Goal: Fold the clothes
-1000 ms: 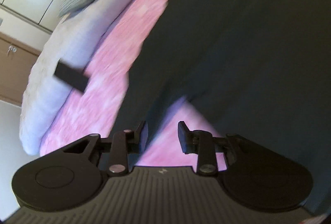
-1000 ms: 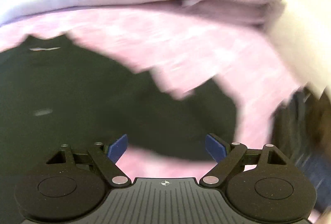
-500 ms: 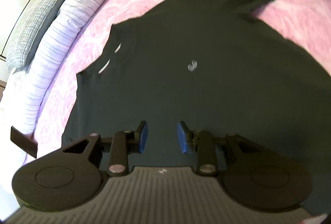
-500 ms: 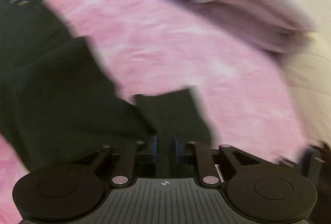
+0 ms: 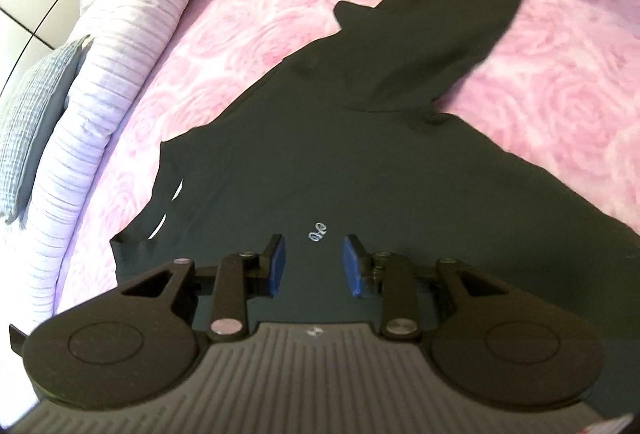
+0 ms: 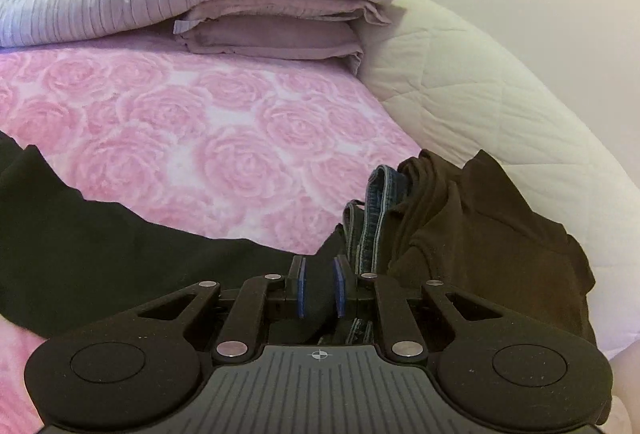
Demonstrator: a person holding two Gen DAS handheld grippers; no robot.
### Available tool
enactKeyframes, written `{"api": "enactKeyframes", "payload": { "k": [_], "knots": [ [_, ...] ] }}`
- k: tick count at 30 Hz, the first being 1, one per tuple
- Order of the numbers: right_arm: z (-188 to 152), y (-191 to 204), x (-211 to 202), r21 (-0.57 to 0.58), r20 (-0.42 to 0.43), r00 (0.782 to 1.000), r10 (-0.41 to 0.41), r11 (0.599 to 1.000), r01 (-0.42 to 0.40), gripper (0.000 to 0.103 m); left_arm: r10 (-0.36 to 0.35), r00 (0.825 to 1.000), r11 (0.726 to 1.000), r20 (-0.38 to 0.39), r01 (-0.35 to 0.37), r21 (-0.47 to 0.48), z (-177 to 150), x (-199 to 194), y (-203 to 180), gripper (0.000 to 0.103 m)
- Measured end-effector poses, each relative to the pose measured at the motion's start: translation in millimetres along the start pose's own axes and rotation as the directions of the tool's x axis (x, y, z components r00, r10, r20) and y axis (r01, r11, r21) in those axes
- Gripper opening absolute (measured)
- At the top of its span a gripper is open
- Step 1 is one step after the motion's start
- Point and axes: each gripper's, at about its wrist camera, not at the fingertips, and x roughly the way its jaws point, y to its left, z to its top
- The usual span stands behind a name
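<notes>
Your black long-sleeved shirt [image 5: 360, 161] lies flat across the pink rose-patterned bedspread [image 5: 248, 5], one sleeve running to the upper right of the left view. Your right tongs [image 6: 319, 288] are pinched on that sleeve's cuff, low in the right view, just beside the heap of brown and denim clothes [image 6: 460, 234]. Your left tongs [image 5: 314, 266] hover open above the chest near the small white logo [image 5: 318, 232]. Carry the cuff across the body in one level sweep, keeping the sleeve taut and clear of the heap, and pin the shoulder with the left tongs so the fold stays straight.
</notes>
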Motion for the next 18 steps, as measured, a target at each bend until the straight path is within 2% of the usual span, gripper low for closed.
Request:
{"api": "enactKeyframes", "payload": {
  "k": [4,5,6,7,9,12,14,18],
  "knots": [
    [2.3,15.4,-13.3,-0.022,0.034,0.998,0.045,0.999,-0.044,0.015,0.009,1.000,1.000,-0.023,-0.009,-0.014,-10.8,-7.4,-2.7,0.028],
    [1.5,21.3,-20.0,-0.024,0.031,0.996,0.087,0.996,-0.087,0.015,0.014,0.999,0.999,-0.034,-0.015,-0.028,-15.9,-10.7,-1.9,0.028],
    [0.6,27.5,-26.9,-0.025,0.027,0.991,0.133,0.991,-0.132,0.027,0.021,0.999,0.999,-0.046,-0.023,-0.047,-22.0,-14.2,-0.4,0.028],
    [-1.7,34.5,-33.9,-0.022,0.014,0.984,0.177,0.984,-0.177,0.054,0.027,0.998,0.997,-0.058,-0.031,-0.066,-28.3,-17.9,1.2,0.029],
    [-6.9,48.9,-46.8,-0.005,-0.015,0.967,0.255,0.967,-0.255,0.088,0.041,0.996,0.993,-0.086,-0.050,-0.107,-44.3,-27.5,4.7,0.031],
    [-14.9,75.1,-64.9,-0.003,-0.078,0.923,0.377,0.926,-0.378,0.090,0.060,0.990,0.981,-0.127,-0.082,-0.175,-76.0,-45.8,10.9,0.033],
    [-18.7,91.9,-76.5,0.012,-0.126,0.879,0.461,0.886,-0.463,0.090,0.072,0.985,0.969,-0.154,-0.105,-0.222,-99.0,-58.9,15.5,0.035],
    [-16.4,126.2,-104.9,-0.016,-0.167,0.828,0.535,0.838,-0.545,0.090,0.081,0.976,0.938,-0.203,-0.143,-0.316,-149.4,-83.7,24.7,0.039]
  ]
}}
